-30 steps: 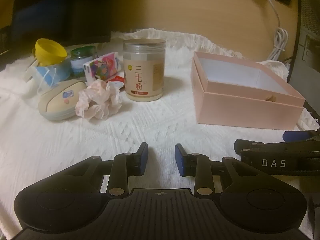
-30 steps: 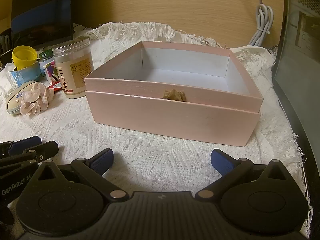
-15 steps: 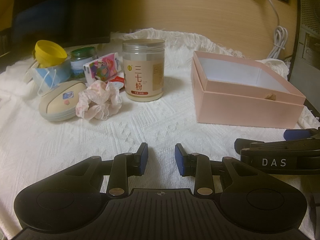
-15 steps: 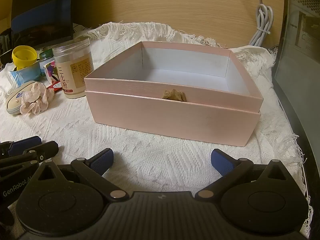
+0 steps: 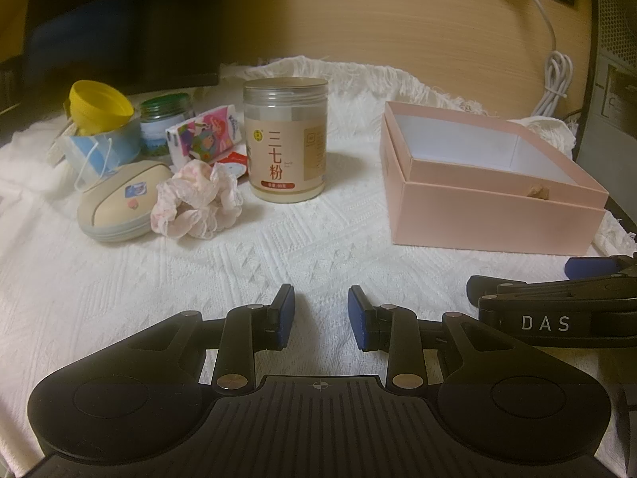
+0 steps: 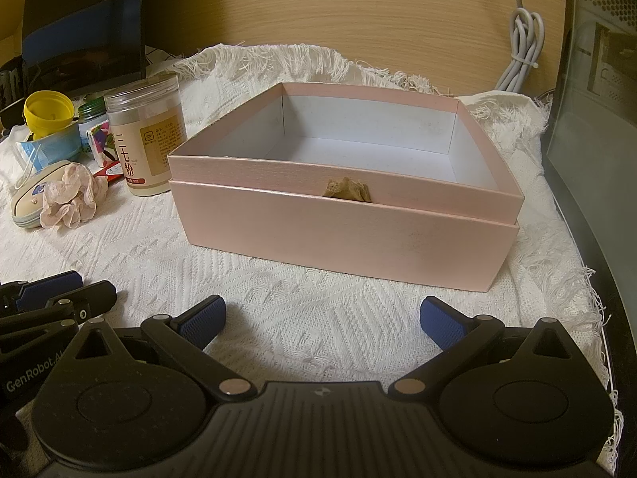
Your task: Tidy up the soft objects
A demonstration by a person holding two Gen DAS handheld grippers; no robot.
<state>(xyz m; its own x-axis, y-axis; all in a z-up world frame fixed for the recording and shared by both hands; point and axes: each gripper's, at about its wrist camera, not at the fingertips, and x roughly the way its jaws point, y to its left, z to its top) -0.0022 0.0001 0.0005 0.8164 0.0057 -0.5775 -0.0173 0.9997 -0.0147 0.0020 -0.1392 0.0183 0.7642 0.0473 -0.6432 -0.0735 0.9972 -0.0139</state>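
A crumpled pink scrunchie [image 5: 197,199] of thin, lacy fabric lay on the white cloth [image 5: 119,298] at the far left, touching a smooth oval beige case [image 5: 117,203] on its left and sitting just beside a clear plastic jar [image 5: 286,139] with a tan label. Well apart to the right stood the pink box [image 6: 346,235], square, matte cardboard, white inside, nothing visible in it, with a small tan ribbon tab [image 6: 348,190] poking from its near wall.

The left wrist view showed the clutter behind the scrunchie plainly: a yellow cup-like lid [image 5: 99,105], a blue face mask [image 5: 99,147], a green-lidded jar [image 5: 165,127] and a printed tissue pack [image 5: 205,135]. The right wrist view looked into the box and showed the cloth's frayed fringe and a bundled white cable [image 6: 525,47] against the wood-grain wall.

The cloth was woven in raised diamond patterns and covered the worktop.

The left gripper [image 5: 321,314] had its blue-padded fingers narrowly apart, holding nothing. The right gripper [image 6: 322,318] had its fingers spread wide over bare cloth, also holding nothing.
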